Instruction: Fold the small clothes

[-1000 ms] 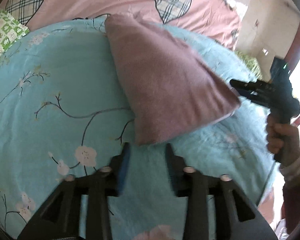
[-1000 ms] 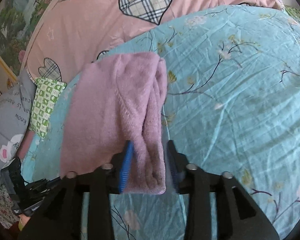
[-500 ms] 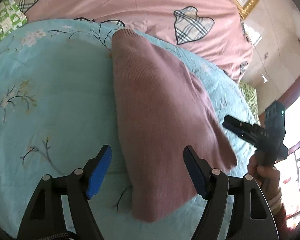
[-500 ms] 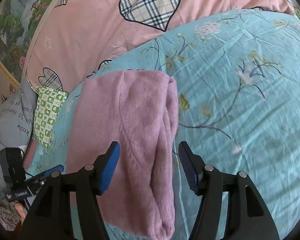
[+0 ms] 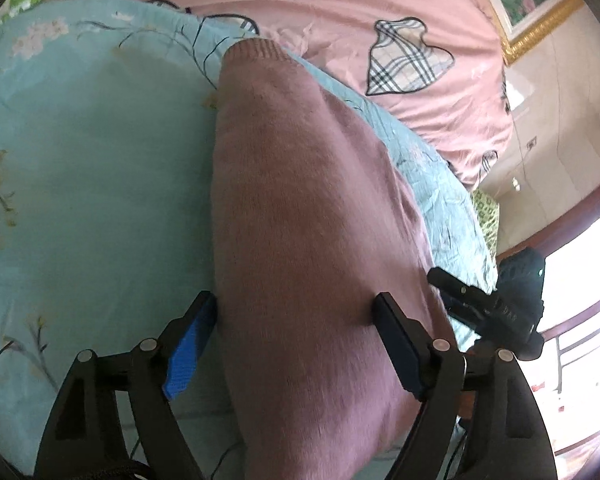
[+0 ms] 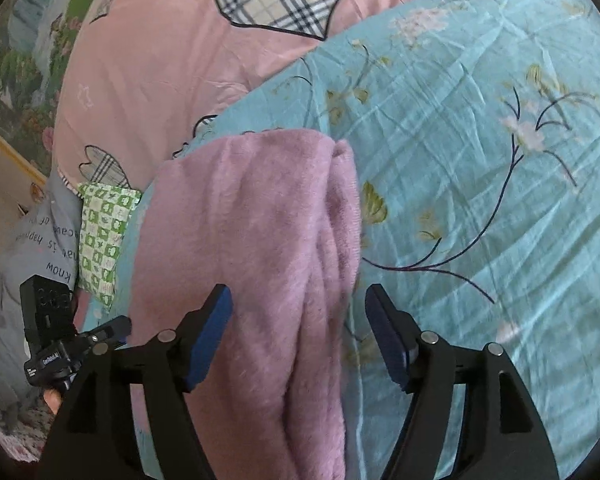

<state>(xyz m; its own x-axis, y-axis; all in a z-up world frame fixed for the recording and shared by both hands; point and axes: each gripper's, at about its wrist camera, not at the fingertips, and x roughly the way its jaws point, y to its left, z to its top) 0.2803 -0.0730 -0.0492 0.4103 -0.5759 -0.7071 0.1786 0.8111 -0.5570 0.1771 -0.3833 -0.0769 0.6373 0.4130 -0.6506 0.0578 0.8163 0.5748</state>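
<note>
- Grippers first: your left gripper point(image 5: 296, 318) is spread wide, its fingers straddling the near part of the folded mauve garment point(image 5: 311, 248) in the lower centre of its frame without pinching it.
- Your right gripper point(image 6: 298, 308) is also released, fingers wide apart either side of the garment's rolled edge at lower centre; the blue pad point(image 6: 208, 340) sits over the fabric, and whether it touches is not clear.
- You can find the garment lying on the turquoise floral quilt point(image 6: 479, 160), running from the frame's bottom up to about mid-height in both views.
- Left wrist view alone shows you the ribbed hem at the garment's far end, a gilt picture frame point(image 5: 539, 28) at upper right, and the bright window at lower right.
- Right wrist view alone shows you the green checked cushion point(image 6: 102, 236) and your fingertip under the other gripper at lower left.
- Readable writing for you: "know" and "is" on the grey pillow point(image 6: 48, 240) at left; the rest is too distorted to read.
- Pink heart-patched bedding point(image 6: 160, 60) fills the upper frame.
</note>
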